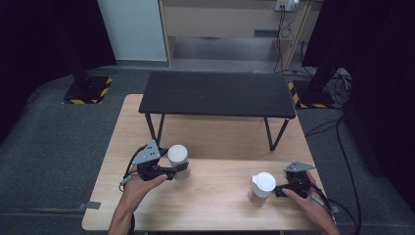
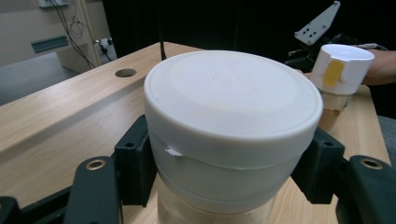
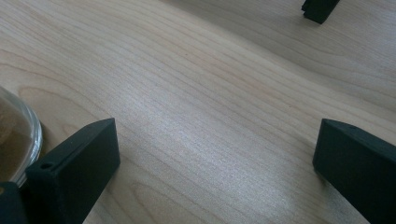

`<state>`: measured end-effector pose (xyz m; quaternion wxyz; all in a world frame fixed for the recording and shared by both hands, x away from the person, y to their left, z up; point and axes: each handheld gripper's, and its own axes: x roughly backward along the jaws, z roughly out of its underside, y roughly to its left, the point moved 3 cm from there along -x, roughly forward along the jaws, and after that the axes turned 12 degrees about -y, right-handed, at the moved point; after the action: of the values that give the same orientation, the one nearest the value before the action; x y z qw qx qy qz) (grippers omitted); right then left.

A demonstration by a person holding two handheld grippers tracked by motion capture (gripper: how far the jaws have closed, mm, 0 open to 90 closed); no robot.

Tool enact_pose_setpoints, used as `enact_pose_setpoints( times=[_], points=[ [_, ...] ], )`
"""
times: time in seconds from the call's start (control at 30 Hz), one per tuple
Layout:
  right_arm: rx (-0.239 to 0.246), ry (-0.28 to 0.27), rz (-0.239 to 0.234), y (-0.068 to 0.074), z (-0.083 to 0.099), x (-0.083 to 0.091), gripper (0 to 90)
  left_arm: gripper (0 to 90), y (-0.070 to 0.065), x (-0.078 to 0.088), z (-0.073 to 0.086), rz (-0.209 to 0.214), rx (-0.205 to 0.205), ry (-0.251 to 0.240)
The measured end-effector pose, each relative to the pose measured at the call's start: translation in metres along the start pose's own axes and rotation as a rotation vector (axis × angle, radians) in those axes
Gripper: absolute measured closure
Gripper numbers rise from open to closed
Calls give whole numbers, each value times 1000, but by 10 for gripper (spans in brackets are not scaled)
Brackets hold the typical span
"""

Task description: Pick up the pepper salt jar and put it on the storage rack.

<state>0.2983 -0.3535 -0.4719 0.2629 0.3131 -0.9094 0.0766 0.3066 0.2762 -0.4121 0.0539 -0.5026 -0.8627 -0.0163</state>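
Note:
Two glass jars with white lids stand on the wooden table (image 1: 215, 196). My left gripper (image 1: 177, 171) is shut on the left jar (image 1: 178, 157); in the left gripper view its black jaws press both sides just under the lid of the left jar (image 2: 231, 107). The right jar (image 1: 262, 187) has a yellow tab on its lid and also shows as the right jar (image 2: 340, 70). My right gripper (image 1: 282, 190) sits just right of it, open, with bare wood between its jaws. In the right gripper view the right gripper (image 3: 215, 140) has the jar's glass base (image 3: 16, 140) outside its left jaw.
A low black stand (image 1: 218, 93) on thin legs spans the back half of the table; one of its feet (image 3: 320, 9) shows ahead of the right gripper. A round hole (image 2: 125, 73) is cut in the tabletop. The table's front edge is close to both hands.

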Motion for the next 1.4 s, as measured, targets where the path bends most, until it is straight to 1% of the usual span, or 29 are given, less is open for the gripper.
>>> enact_pose_setpoints(
  times=[0.03,0.23,0.3,0.33,0.37,0.47,0.53,0.57,0.6,0.63,0.7,0.87,0.93,0.97,1.0,1.07,1.23,1.27,1.3,1.33,1.37,1.4],
  points=[
    [0,0,0,0,0,0,14,330,0,0,0,0,0,0],
    [-1,0,0,0,0,0,14,330,4,-1,-4,33,-12,10],
    [-1,0,0,0,0,0,14,330,4,-1,-7,42,-16,14],
    [0,0,0,0,0,0,14,330,5,-2,-11,57,-21,13],
    [0,0,0,0,0,0,14,330,5,-2,-11,57,-21,13],
    [-1,0,0,0,0,0,14,330,7,-2,-18,76,-30,14],
    [-1,0,0,0,0,0,14,330,10,-3,-24,85,-29,11],
    [-1,0,0,0,0,0,14,330,10,-3,-24,85,-29,11],
    [-1,0,0,0,0,0,14,330,11,-4,-28,91,-27,12],
    [-1,0,0,0,0,0,14,330,11,-4,-28,91,-27,12],
    [-1,0,0,0,0,0,14,330,12,-6,-34,99,-34,16],
    [-1,0,0,0,0,0,14,330,14,-9,-46,113,-35,22],
    [-1,0,0,0,0,0,14,330,15,-12,-53,116,-36,27],
    [-1,0,0,0,0,0,14,330,15,-12,-53,116,-36,27],
    [-1,0,0,0,0,0,14,330,16,-14,-57,119,-37,30],
    [-1,0,0,0,0,0,14,330,17,-14,-60,121,-38,32],
    [-1,0,0,0,0,0,14,330,20,-18,-72,127,-35,29],
    [-1,0,0,0,0,0,14,330,20,-20,-77,126,-34,26],
    [-1,0,0,0,0,0,14,330,20,-20,-77,126,-34,26],
    [-1,0,0,0,0,0,14,330,21,-22,-84,130,-38,27],
    [-1,0,0,0,0,0,14,330,21,-22,-84,130,-38,27],
    [-1,0,0,0,0,0,14,330,21,-25,-91,133,-45,30]
  ],
)
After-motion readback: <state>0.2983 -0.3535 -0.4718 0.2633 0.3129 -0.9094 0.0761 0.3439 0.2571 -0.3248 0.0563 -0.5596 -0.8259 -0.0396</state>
